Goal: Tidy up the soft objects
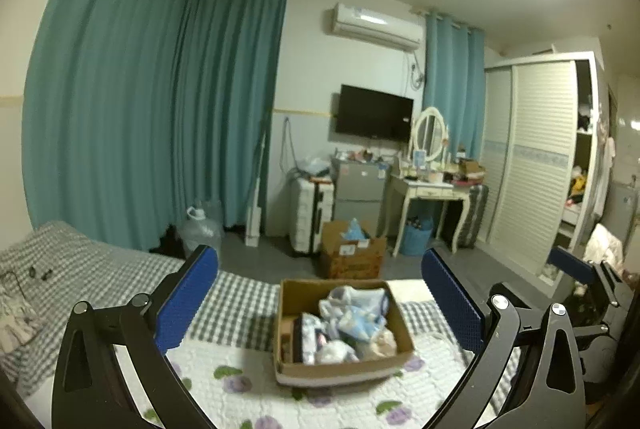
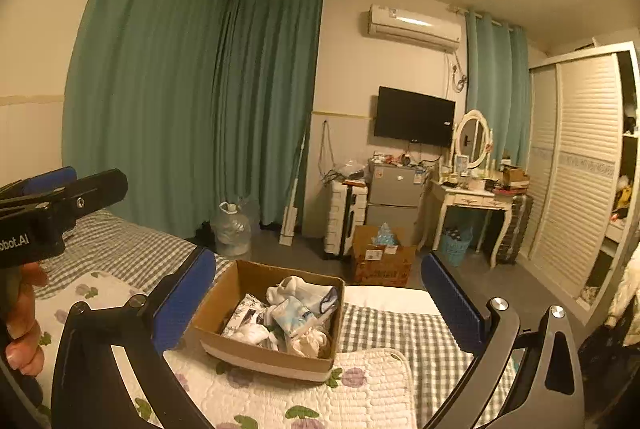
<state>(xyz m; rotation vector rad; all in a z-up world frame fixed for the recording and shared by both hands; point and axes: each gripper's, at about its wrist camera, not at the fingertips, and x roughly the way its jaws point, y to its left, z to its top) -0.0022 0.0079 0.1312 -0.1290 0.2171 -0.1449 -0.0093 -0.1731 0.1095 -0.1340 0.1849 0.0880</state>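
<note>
Resting on the bed (image 1: 100, 269), atop a floral quilt (image 1: 240, 401): cardboard box (image 1: 340, 369) of crumpled soft clothes (image 1: 352, 317), open top up, long axis running away toward the far wall. Left gripper (image 1: 320, 293) jaws spread wide, empty. Right gripper (image 2: 316, 293) jaws likewise spread, empty, above the box. Second carton (image 2: 382, 261) on floor beyond.
</note>
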